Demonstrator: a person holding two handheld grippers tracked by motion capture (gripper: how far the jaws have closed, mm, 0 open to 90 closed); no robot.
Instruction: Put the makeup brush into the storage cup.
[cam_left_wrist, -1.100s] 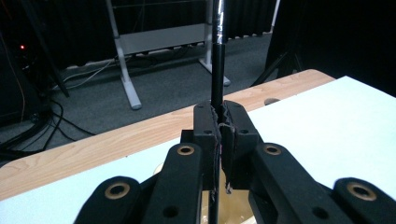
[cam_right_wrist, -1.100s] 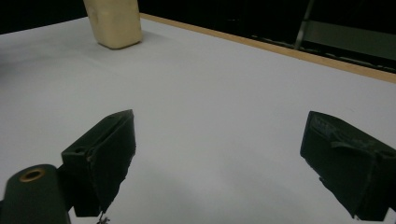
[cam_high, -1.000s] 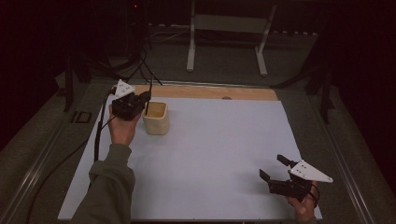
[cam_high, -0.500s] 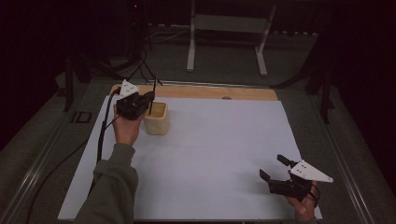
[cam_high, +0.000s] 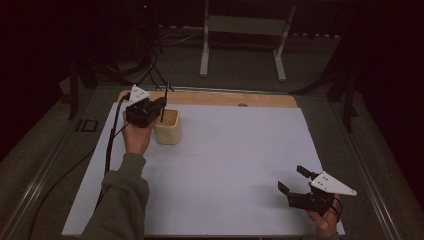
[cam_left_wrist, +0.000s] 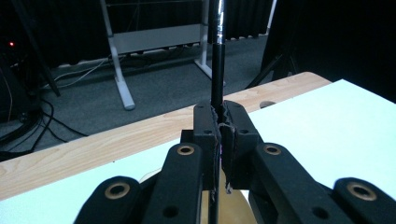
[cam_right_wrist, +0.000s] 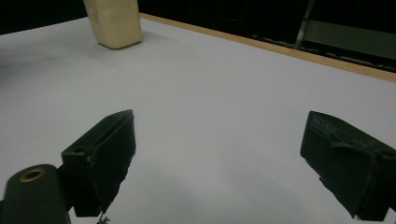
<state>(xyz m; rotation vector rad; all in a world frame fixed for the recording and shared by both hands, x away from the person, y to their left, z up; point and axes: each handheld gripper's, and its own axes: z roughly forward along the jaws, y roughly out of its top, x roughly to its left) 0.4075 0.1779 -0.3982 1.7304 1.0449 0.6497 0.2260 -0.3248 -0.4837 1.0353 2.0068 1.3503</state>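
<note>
left gripper (cam_high: 159, 104) pinching a thin black rod (cam_high: 164, 102) held upright directly above the cream square wooden cup (cam_high: 167, 127); right gripper (cam_high: 292, 181), jaws spread, well apart from the cup.

- The room is dim; its back and sides fall into near black.
- A white table (cam_high: 240, 165) fills the middle, with a bare wood strip (cam_high: 215, 98) along its far edge.
- A small dark hole (cam_high: 243, 105) sits in that strip.
- The floor (cam_high: 240, 67) is grey carpet.
- Beyond the table stands a white frame (cam_high: 242, 30) on two legs with flat feet.
- Black cables (cam_high: 150, 75) trail over the floor at far left, near a dark stand (cam_high: 75, 85).
- A tiny red light (cam_high: 145, 6) glows at the back.
- Metal rails (cam_high: 37, 180) run along the table's left and right sides.
- A small dark box (cam_high: 88, 125) lies by the left rail.
</note>
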